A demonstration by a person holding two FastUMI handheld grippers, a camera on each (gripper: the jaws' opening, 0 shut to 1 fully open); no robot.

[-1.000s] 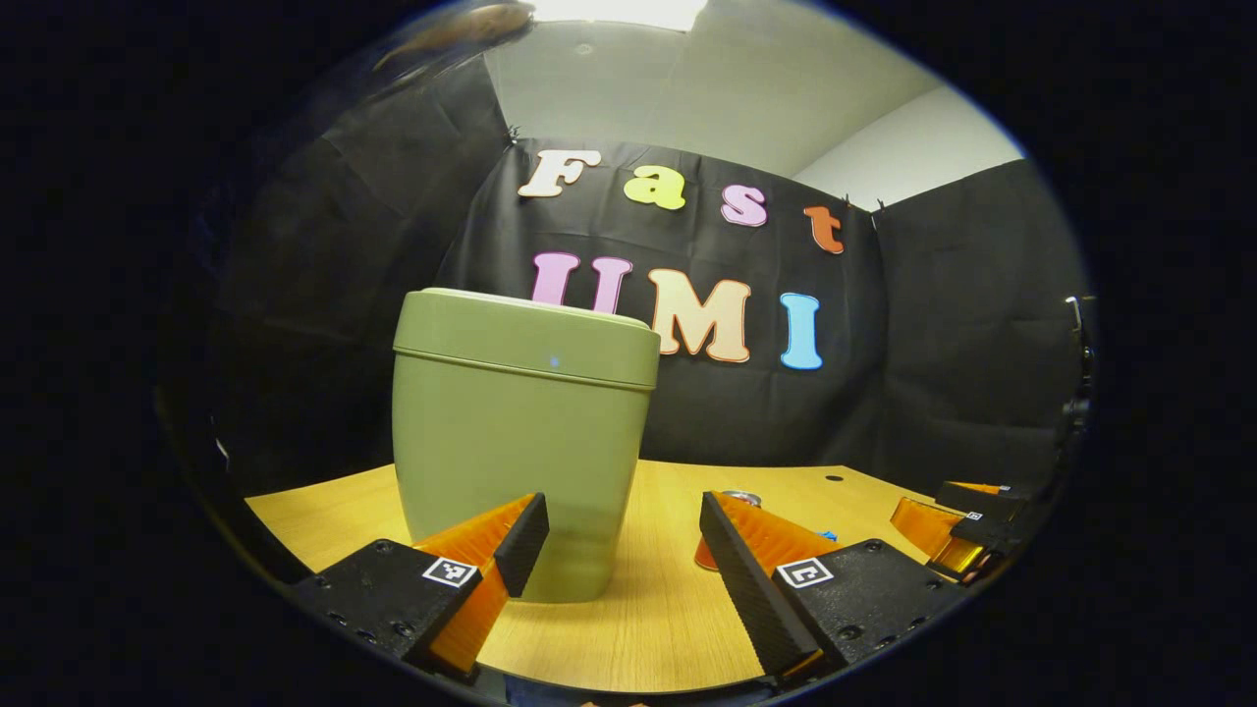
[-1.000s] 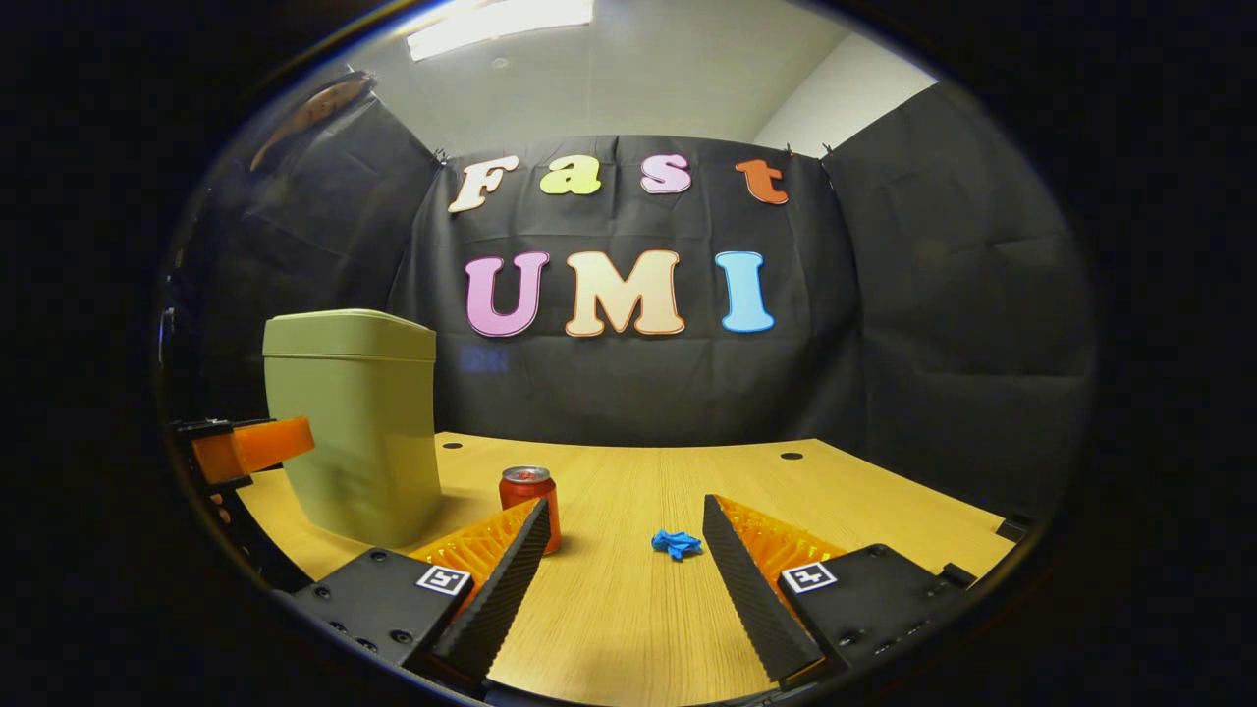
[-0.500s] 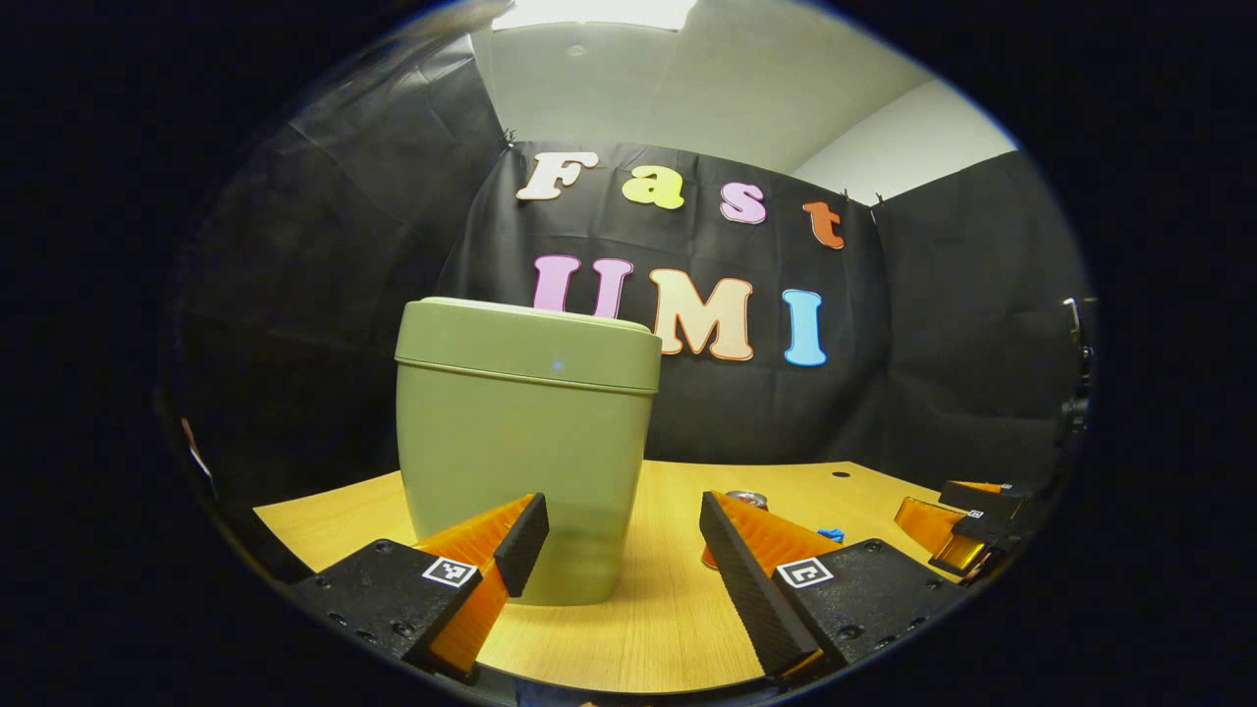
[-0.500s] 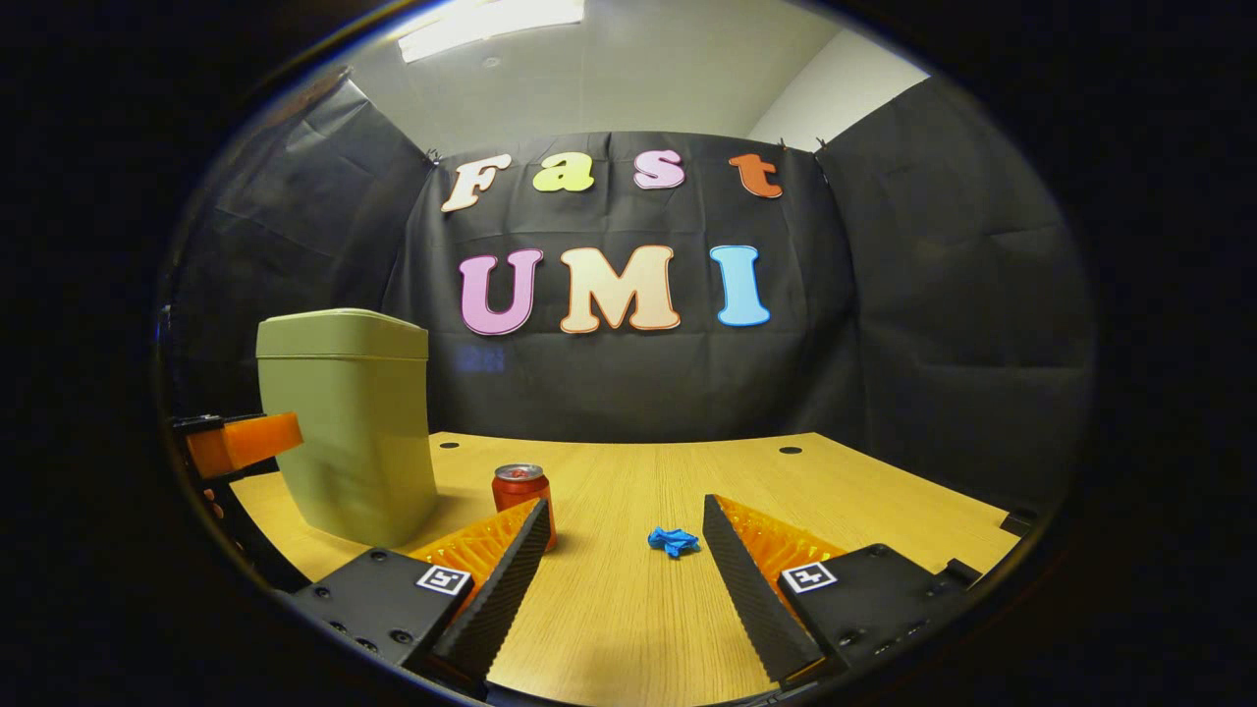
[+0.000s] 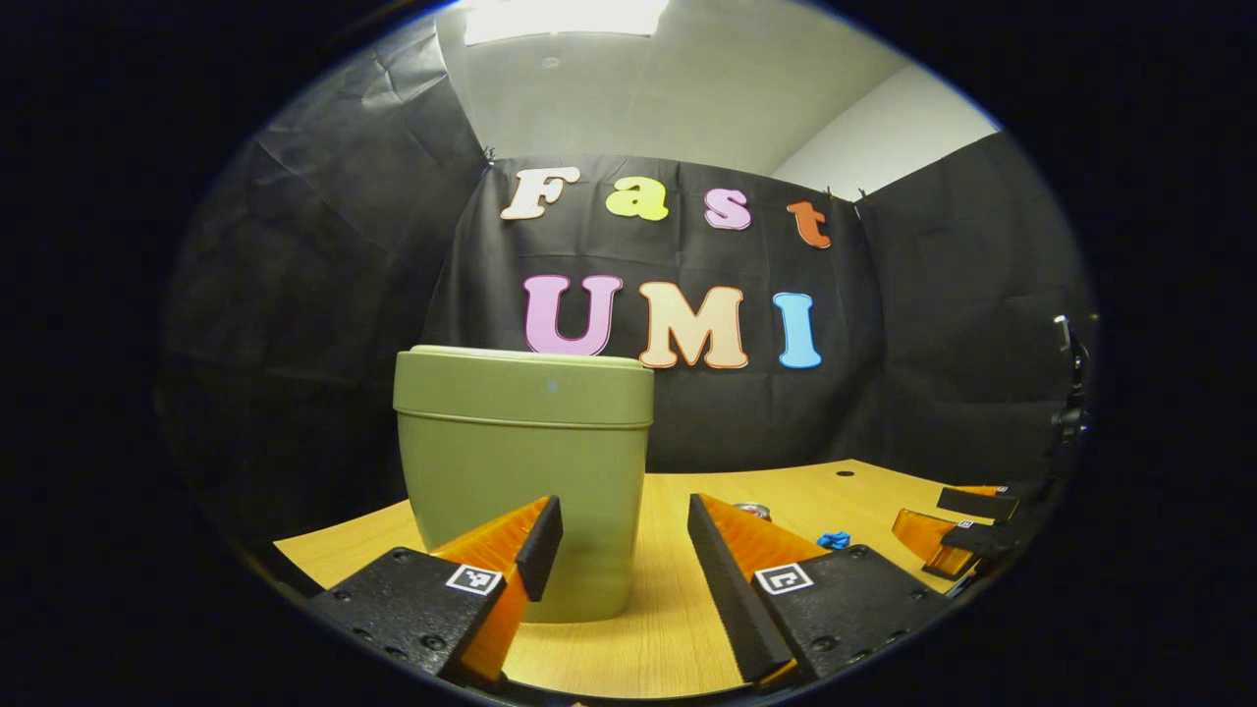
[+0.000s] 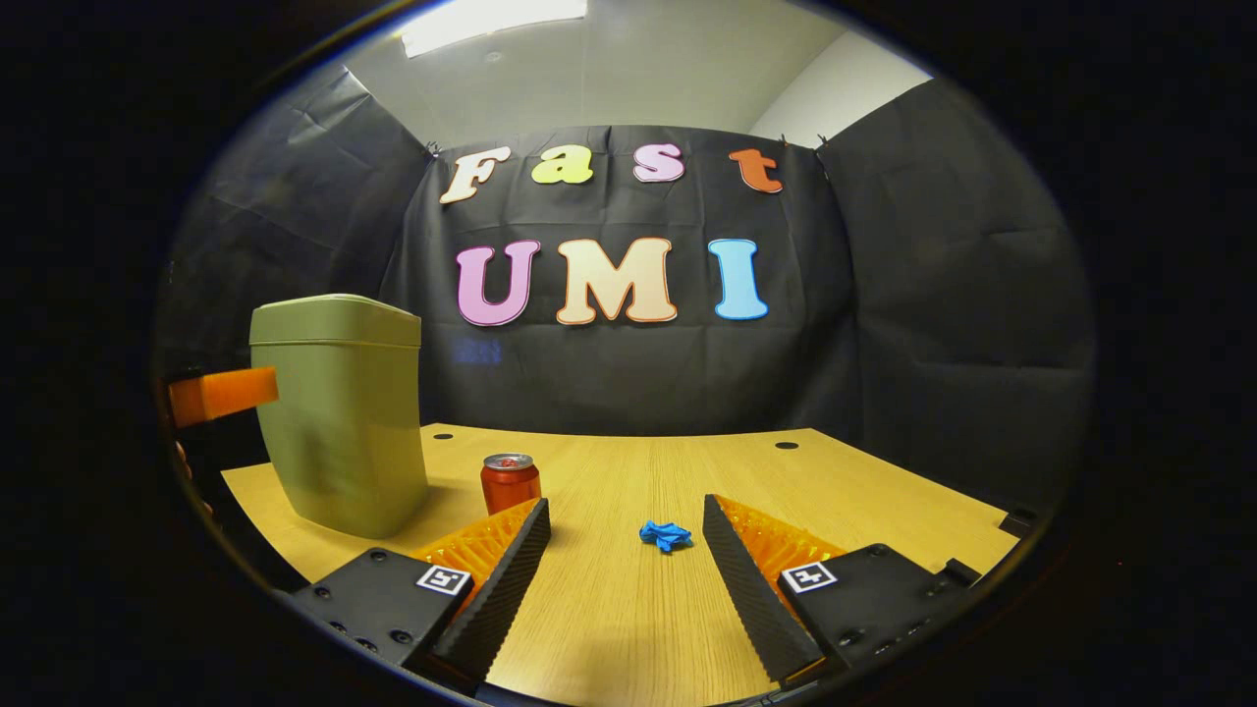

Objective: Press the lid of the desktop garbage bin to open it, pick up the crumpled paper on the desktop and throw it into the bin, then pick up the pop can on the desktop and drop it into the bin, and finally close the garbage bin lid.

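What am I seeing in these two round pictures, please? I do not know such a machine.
No robot is here: a person holds a two-finger tool in each hand, and a camera rides on each. The left gripper looks at a green bin, lid shut. The right gripper looks over the wooden table, where a red can stands beside the bin and a small blue crumpled paper lies apart. Both grippers are open and hold nothing. Each view also catches the other gripper at its edge.
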